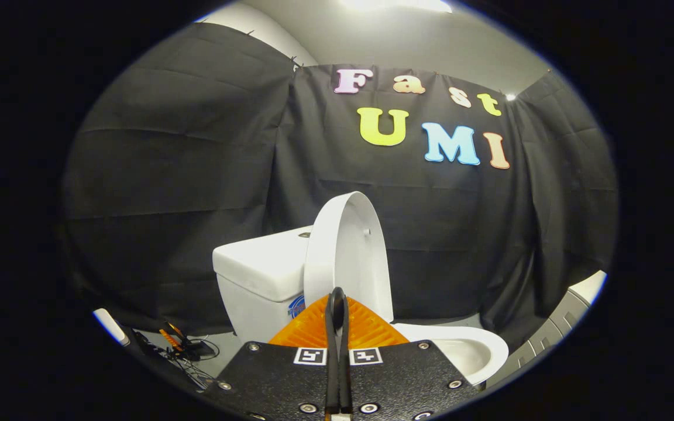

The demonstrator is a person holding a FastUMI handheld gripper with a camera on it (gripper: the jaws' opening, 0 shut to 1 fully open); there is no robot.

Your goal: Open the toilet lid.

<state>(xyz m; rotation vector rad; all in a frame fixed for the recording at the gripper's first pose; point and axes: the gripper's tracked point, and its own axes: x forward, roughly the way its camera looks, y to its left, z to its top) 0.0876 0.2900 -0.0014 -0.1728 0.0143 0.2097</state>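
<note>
- We see the lid [348,251] up, standing near upright, leaning back toward the tank [261,269].
- Gripper [337,310]: fingers pressed together, tips meeting, nothing btwn them.
- Lid sits just beyond the fingertips; we can't tell if tips touch it or stop just short.
- Bowl [471,351] open, rim showing to the right of the fingers, below the lid.
- Tank stands left of the lid, w/ a small round sticker [296,305] low on its front.
- Cables [188,349] and small gear lie on the floor left of the tank.
- Black cloth wall [196,175] hangs behind the toilet.
</note>
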